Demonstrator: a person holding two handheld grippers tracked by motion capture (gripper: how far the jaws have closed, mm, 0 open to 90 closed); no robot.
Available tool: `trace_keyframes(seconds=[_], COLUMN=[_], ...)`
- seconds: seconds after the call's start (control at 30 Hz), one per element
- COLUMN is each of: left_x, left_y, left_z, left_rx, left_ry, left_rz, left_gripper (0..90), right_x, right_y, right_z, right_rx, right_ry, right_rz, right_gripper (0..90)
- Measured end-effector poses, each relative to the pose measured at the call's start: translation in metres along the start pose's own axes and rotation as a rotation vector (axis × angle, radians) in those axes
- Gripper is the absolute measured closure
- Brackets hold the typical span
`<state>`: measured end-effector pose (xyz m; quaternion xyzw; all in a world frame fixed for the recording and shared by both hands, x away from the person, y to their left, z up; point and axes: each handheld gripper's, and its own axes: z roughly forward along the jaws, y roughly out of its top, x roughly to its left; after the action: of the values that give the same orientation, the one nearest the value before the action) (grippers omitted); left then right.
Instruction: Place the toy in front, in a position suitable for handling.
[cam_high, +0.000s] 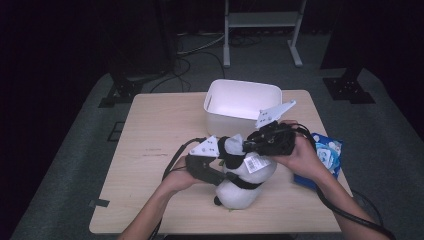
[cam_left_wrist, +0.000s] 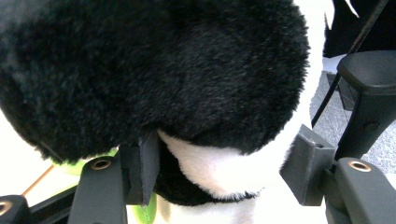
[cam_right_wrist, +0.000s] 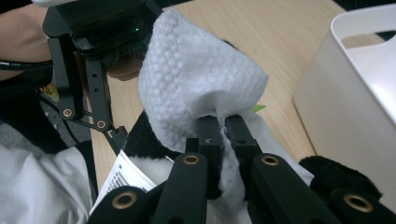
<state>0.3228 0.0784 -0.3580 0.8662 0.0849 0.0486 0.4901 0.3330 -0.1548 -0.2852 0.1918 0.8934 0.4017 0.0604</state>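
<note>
Wiping the toy panda with a white cloth

Keep the left hand-held gripper (cam_high: 226, 170) bracing the toy panda (cam_high: 243, 187); its jaws stand apart around the black fur, so close them before pressing harder. The right hand-held gripper (cam_right_wrist: 223, 135) is clamped on the white cloth (cam_right_wrist: 196, 88); move it in short strokes. The panda, black and white plush with a paper tag (cam_high: 256, 162), sits on the table (cam_high: 150, 150) in front of the white bin (cam_high: 242, 97).

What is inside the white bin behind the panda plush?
The white bin shows bare white inner walls and floor; its near wall hides the front of the floor. The panda plush sits outside it.
</note>
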Motion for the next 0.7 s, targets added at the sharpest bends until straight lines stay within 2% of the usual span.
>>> trace_keyframes(seconds=[0.13, 0.2, 0.3, 0.47, 0.6, 0.63, 0.7], left_x=[0.003, 0.006, 0.009, 0.009, 0.003, 0.002, -0.001], left_y=[-0.001, -0.004, -0.008, -0.008, 0.0, 0.003, 0.006], left_z=[-0.017, -0.025, -0.031, -0.024, -0.011, -0.007, -0.001], left_rx=[-0.003, -0.003, 0.031, 0.058, 0.082, 0.087, 0.092], left_ry=[0.001, 0.006, 0.008, 0.004, 0.013, 0.016, 0.019], left_rz=[0.018, 0.013, 0.011, 0.006, 0.033, 0.038, 0.043], left_gripper=[39.8, 40.4, 40.1, 36.8, 32.2, 29.8, 28.8], right_x=[0.002, 0.004, 0.006, 0.008, 0.004, 0.001, 0.0], right_y=[0.008, 0.012, 0.014, 0.012, 0.002, -0.005, -0.009], right_z=[0.005, 0.012, 0.018, 0.024, 0.013, 0.008, 0.006], right_rx=[-0.02, -0.046, -0.045, 0.004, 0.034, 0.05, 0.051], right_ry=[0.002, 0.008, 0.005, -0.021, -0.045, -0.068, -0.075], right_rz=[0.008, 0.018, 0.021, -0.009, 0.009, 0.011, 0.024], right_gripper=[86.7, 86.7, 86.7, 86.6, 86.5, 86.5, 86.4])
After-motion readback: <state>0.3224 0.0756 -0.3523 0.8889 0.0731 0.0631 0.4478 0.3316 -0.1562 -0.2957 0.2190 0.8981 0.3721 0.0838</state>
